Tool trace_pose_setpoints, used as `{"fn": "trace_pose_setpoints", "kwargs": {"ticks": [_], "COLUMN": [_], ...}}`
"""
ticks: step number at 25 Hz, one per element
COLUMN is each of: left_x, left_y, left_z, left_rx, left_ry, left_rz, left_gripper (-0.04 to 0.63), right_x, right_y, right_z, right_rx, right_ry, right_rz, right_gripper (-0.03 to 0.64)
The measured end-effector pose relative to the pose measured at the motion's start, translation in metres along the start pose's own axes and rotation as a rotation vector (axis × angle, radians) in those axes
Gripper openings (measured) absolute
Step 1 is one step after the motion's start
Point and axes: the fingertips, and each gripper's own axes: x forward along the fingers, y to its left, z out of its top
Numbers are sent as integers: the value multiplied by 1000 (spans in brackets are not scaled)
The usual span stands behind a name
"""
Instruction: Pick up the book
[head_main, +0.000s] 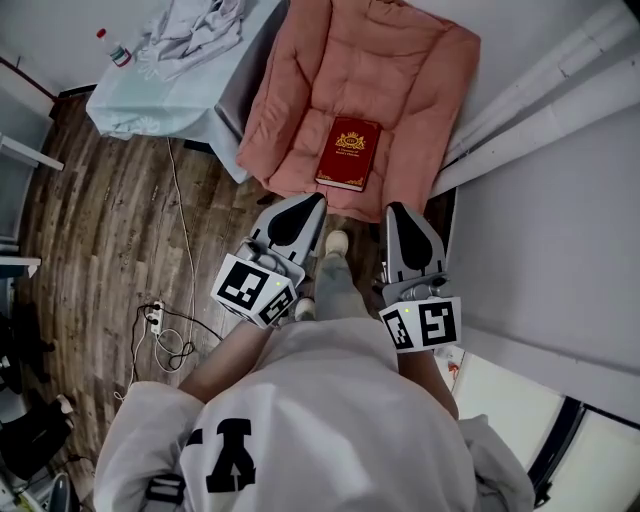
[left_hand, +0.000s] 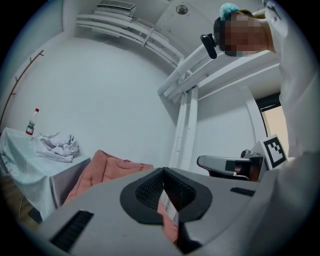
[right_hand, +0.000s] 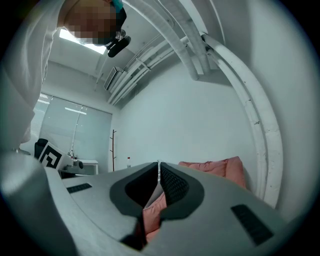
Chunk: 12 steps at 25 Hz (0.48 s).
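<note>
A dark red book (head_main: 347, 152) with a gold emblem lies flat on a salmon quilt (head_main: 400, 70), near the quilt's front edge. Both grippers are held level in front of the person, short of the quilt. My left gripper (head_main: 314, 200) is shut and empty, its tip just below the book's lower left corner. My right gripper (head_main: 396, 210) is also shut and empty, below and right of the book. In the left gripper view the shut jaws (left_hand: 163, 171) point at the quilt (left_hand: 107, 170); the book is hidden there. The right gripper view shows shut jaws (right_hand: 159, 165) and the quilt (right_hand: 220, 167).
A table under a pale cloth (head_main: 140, 105) stands at the left, with a bottle (head_main: 118, 52) and crumpled fabric (head_main: 190, 35) on it. A power strip with cables (head_main: 155, 320) lies on the wooden floor. White beams and a wall (head_main: 560, 90) close off the right side.
</note>
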Motion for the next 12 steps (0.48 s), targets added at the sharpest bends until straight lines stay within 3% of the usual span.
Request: {"fn": "trace_pose_setpoints", "kwargs": {"ticks": [12], "left_x": [112], "left_y": [61], "left_z": [3], "left_rx": [26], "left_ry": [17], "left_rz": [20], "left_gripper": [2], "right_x": [102], "right_y": [-88], "right_z": [-14], "right_rx": [20], "right_ry": [5], "right_rz": [-6], "right_gripper": [35]}}
